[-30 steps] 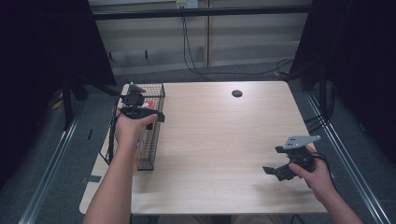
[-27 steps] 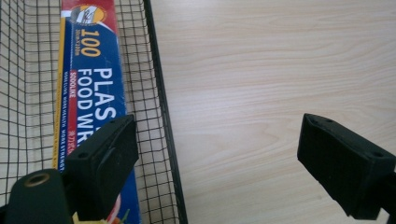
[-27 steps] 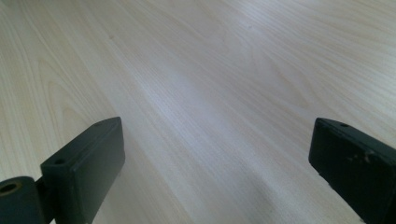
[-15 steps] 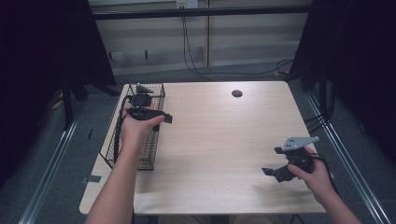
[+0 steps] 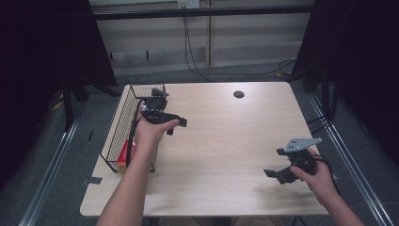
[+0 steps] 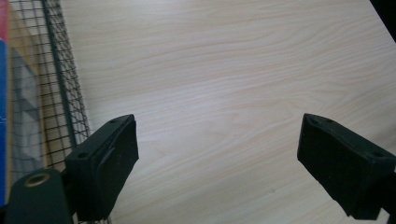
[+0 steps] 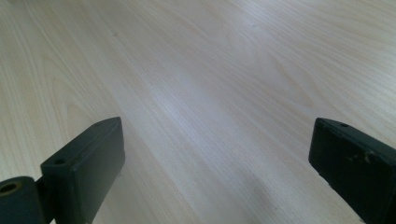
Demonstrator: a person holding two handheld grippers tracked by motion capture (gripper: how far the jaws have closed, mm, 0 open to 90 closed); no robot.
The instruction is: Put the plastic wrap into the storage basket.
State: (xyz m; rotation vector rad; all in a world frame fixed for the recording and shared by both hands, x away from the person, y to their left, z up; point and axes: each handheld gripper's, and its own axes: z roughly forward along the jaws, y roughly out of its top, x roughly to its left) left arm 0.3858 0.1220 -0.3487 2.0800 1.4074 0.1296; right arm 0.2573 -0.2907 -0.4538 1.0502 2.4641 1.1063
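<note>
basket: black wire basket [image 5: 123, 126] sits along the left edge of the desk [image 5: 226, 141], long side running front to back. Its mesh also shows at the left of the left gripper view [image 6: 56, 93].
inside the basket: a red and yellow box [image 5: 125, 155] lies at the near end, seen through the mesh; can't read what it is. In the left gripper view there's a red and blue surface [image 6: 3, 84] behind the wire, probably the same kind of packaging, hard to say.
left gripper: the left gripper [image 5: 176, 123] hovers just right of the basket's inner wall, over bare wood, pointing toward the middle of the desk. Fingers [image 6: 109, 163] spread wide, nothing between them, just desk grain.
middle: a small dark round spot [image 5: 238, 94] sits toward the far edge, well apart from everything.
right gripper: the right gripper [image 5: 275, 175] is low over the near right part of the desk, grey plate on top. Fingers [image 7: 88, 163] wide apart too, empty, only wood under them.
</note>
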